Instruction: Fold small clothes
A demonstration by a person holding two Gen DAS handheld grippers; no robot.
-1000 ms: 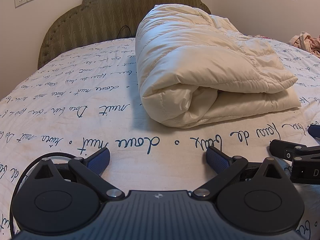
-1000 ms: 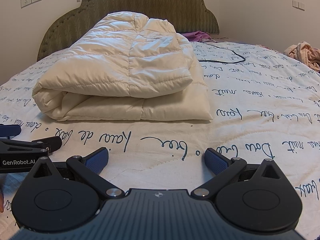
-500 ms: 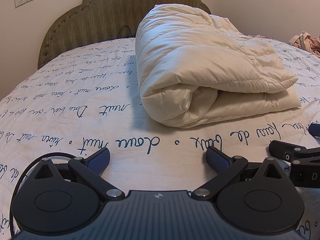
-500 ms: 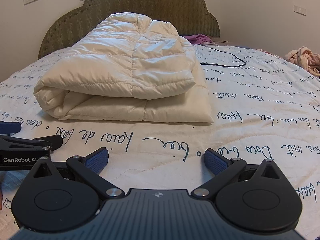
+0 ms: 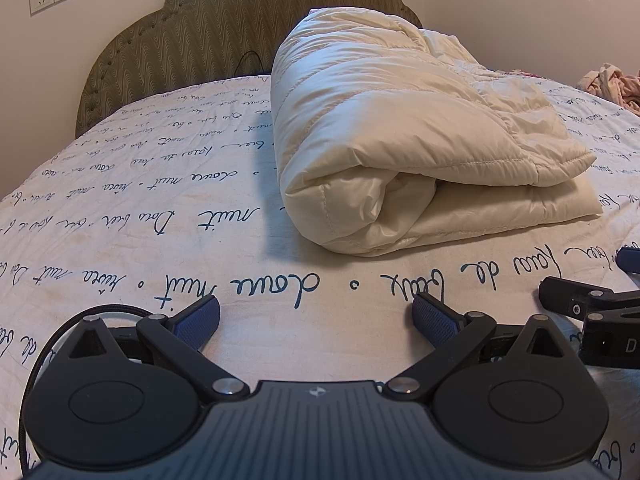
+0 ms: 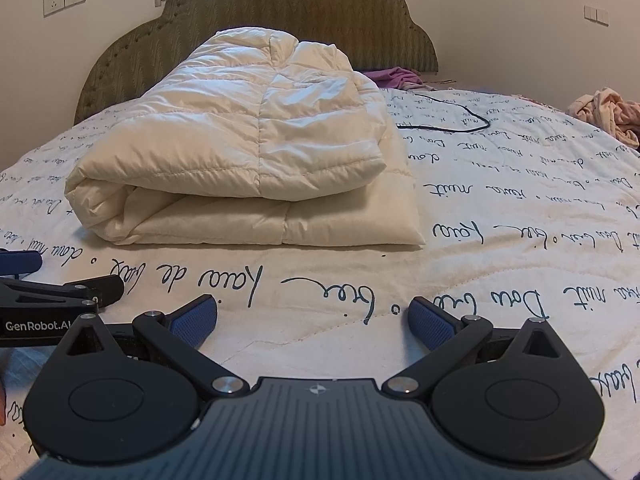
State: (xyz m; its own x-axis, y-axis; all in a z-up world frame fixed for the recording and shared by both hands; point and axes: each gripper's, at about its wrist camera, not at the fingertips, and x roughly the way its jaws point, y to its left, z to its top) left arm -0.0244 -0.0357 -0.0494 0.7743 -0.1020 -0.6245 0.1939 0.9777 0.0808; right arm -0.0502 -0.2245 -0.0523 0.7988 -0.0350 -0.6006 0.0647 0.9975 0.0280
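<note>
the puffy cream jacket (image 5: 404, 152) is lying folded on the bed cover (image 5: 140, 208), at about 1 o'clock from the left gripper (image 5: 316, 318) and at about 11 o'clock from the right gripper (image 6: 313, 318). both grippers are sitting low over the cover with their blue fingers spread wide, holding nothing and not touching the jacket. they are resting side by side. a green headboard (image 6: 280, 12) is standing at 12 o'clock. a black cable (image 6: 452, 120) and a pink pile of clothes (image 6: 608, 114) are lying toward 2 o'clock in the right view.
</note>
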